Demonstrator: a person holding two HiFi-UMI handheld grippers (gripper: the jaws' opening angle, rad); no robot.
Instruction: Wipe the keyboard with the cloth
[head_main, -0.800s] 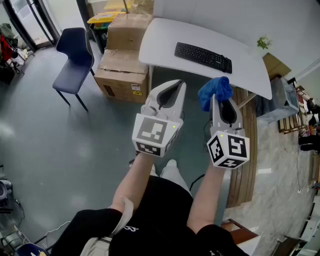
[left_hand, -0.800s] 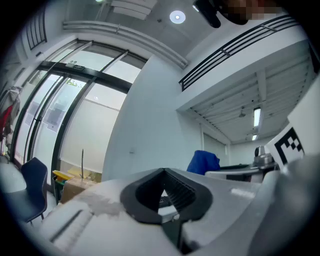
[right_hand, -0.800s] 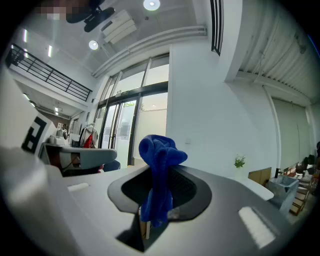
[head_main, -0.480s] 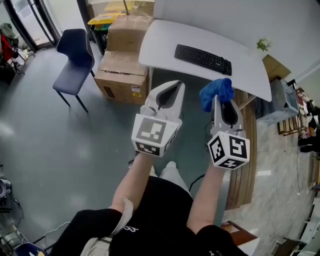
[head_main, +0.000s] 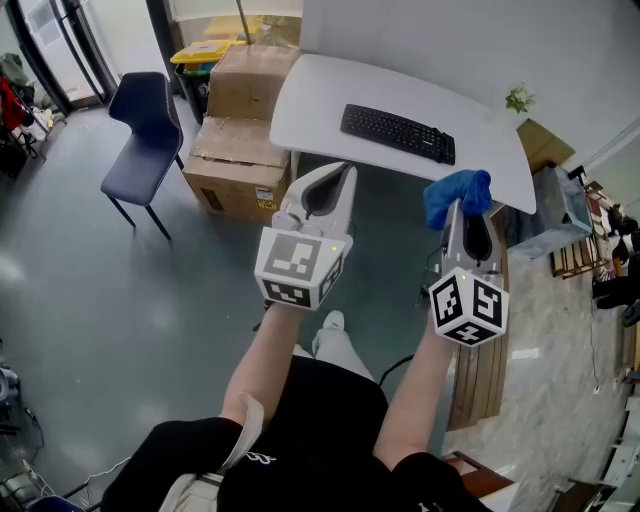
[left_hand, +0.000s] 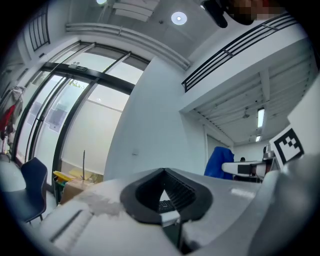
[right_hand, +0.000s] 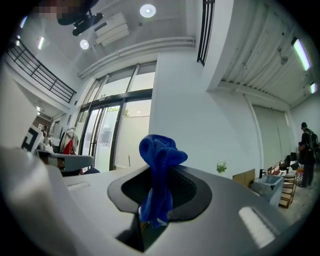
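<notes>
Up ahead on the white table (head_main: 320, 90) — black keyboard (head_main: 398, 133) lies flat, roughly mid-table, nothing touching it. Both my grippers are in the air over the grey floor (head_main: 120, 300), short of the table's near edge, side by side but apart, marker cubes toward me.

Right gripper (head_main: 463, 208): jaws clamped on the blue cloth (head_main: 457, 196). The bunched wad sticks out past the tips, and in the right gripper view a tail of it hangs down between the jaws. Cloth is well apart from the keyboard, off to its right and nearer me.

Left gripper (head_main: 338, 172): jaws closed tip to tip, holding nothing. Through the small gap behind the tips, the left gripper view shows a sliver of the keyboard. In the head view this gripper points at the table's near edge, below the keyboard's left end.

Around the table — stacked cardboard boxes (head_main: 238, 130) just beside its left end, a dark blue chair (head_main: 140, 140) further left, a yellow-lidded bin (head_main: 205, 50) behind the boxes, and a small green plant (head_main: 516, 98) by the far right corner
</notes>
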